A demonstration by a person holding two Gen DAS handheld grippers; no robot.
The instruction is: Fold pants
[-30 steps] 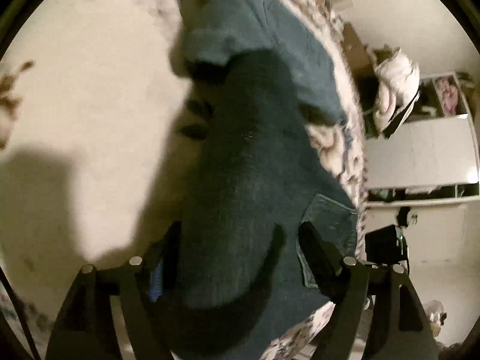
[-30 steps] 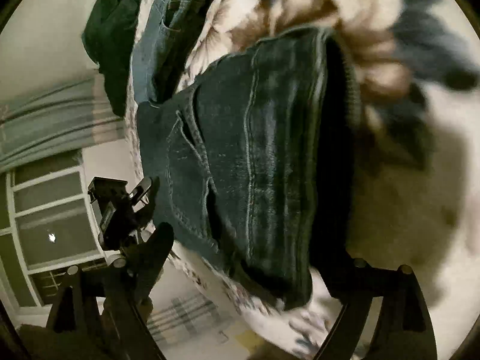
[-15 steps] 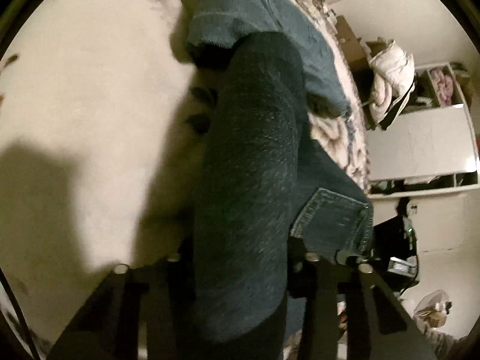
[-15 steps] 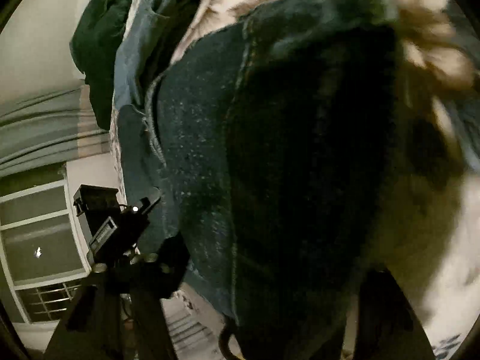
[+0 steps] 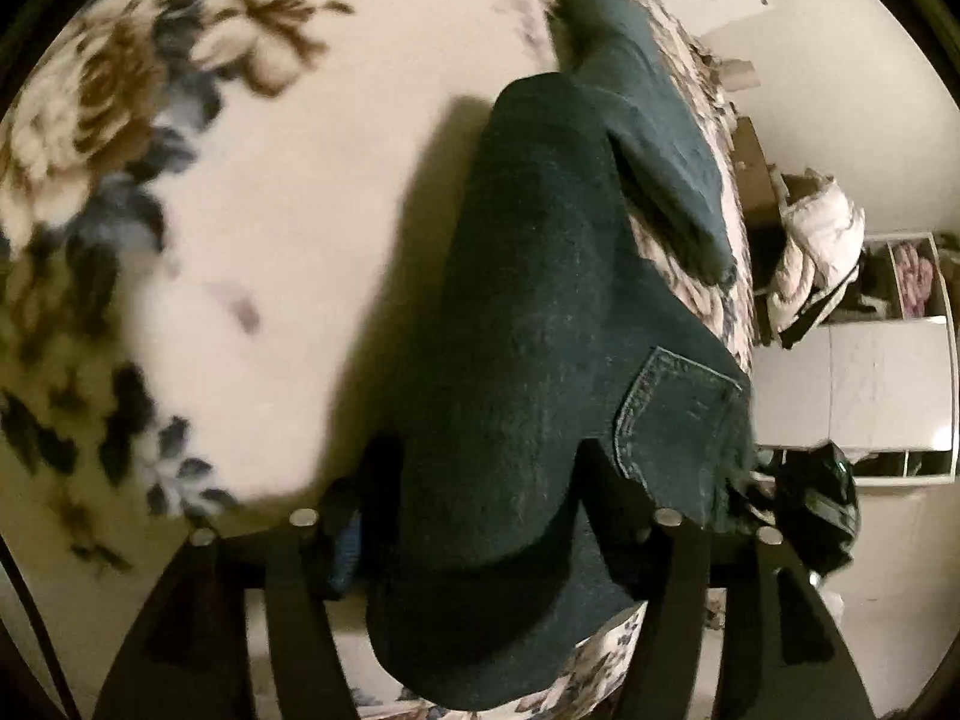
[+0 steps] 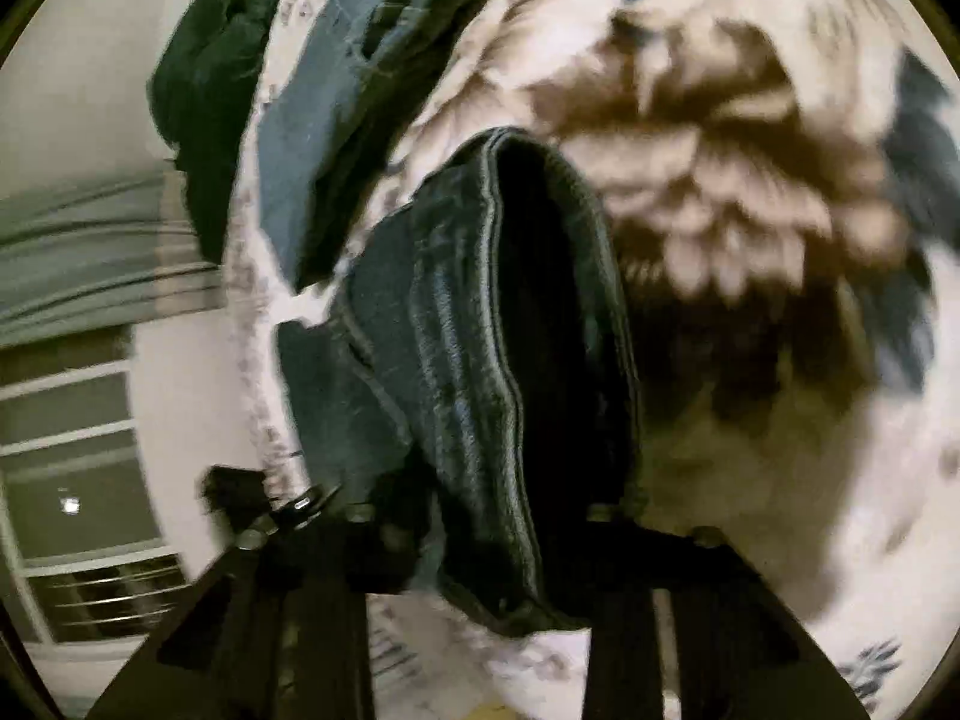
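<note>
Dark blue jeans [image 5: 540, 330] lie on a floral bedspread [image 5: 240, 228], a back pocket [image 5: 678, 414] showing at the right. In the left wrist view a thick fold of the denim sits between the fingers of my left gripper [image 5: 480, 510]; the fingers stand apart on either side of it, so it is open. In the right wrist view my right gripper [image 6: 504, 534] is shut on a bunched, seamed edge of the jeans [image 6: 498, 360], lifted off the bedspread [image 6: 750, 150].
A second, lighter pair of jeans [image 6: 336, 108] and a dark green garment [image 6: 210, 96] lie farther along the bed. A white shelf unit [image 5: 858, 384] with a white jacket [image 5: 810, 264] stands beside the bed. A window [image 6: 66, 480] and curtain are at the left.
My left gripper closed on the fold half a second ago and has now opened again around it. My right gripper has closed on the jeans' edge and pulled it into a narrow bunch.
</note>
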